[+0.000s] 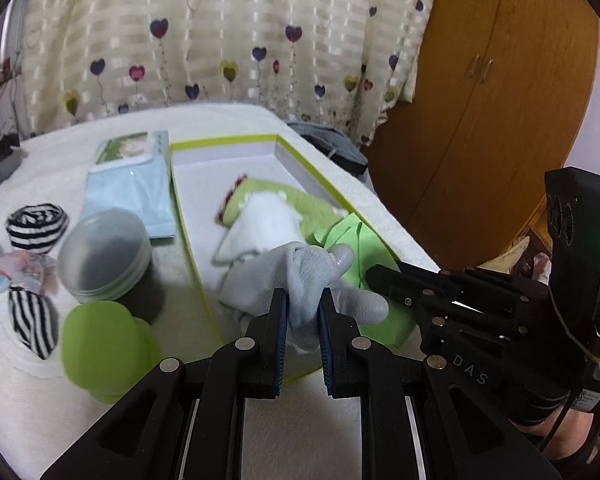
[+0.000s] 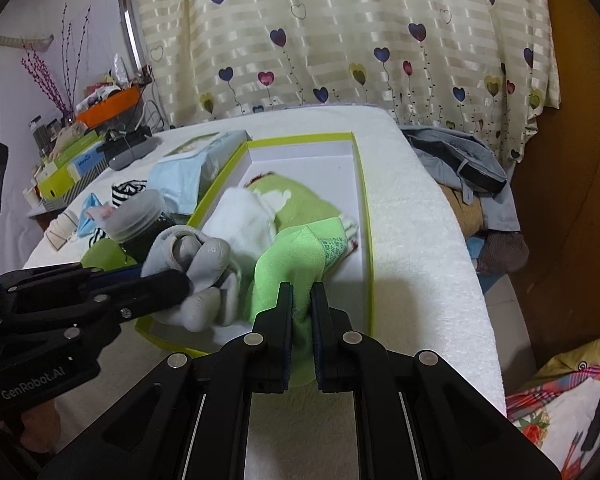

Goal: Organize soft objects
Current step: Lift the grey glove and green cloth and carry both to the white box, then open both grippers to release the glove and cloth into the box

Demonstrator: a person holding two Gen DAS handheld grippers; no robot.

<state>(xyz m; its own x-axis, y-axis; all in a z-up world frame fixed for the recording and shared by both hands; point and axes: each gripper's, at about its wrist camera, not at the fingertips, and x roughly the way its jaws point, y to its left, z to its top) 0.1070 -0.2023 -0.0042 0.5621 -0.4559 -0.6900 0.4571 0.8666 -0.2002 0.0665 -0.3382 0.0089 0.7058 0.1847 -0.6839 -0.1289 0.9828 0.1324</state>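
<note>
The left tongs pinch a grey glove, held over the near end of the green-edged box. The right tongs, pressed together, pinch a bright green cloth over the box's near right wall. The cloth's long axis runs away from the tongs toward the box's far end. That far end is bare. Left of the box, a lidded jar and striped socks crowd the white-covered desk.
</note>
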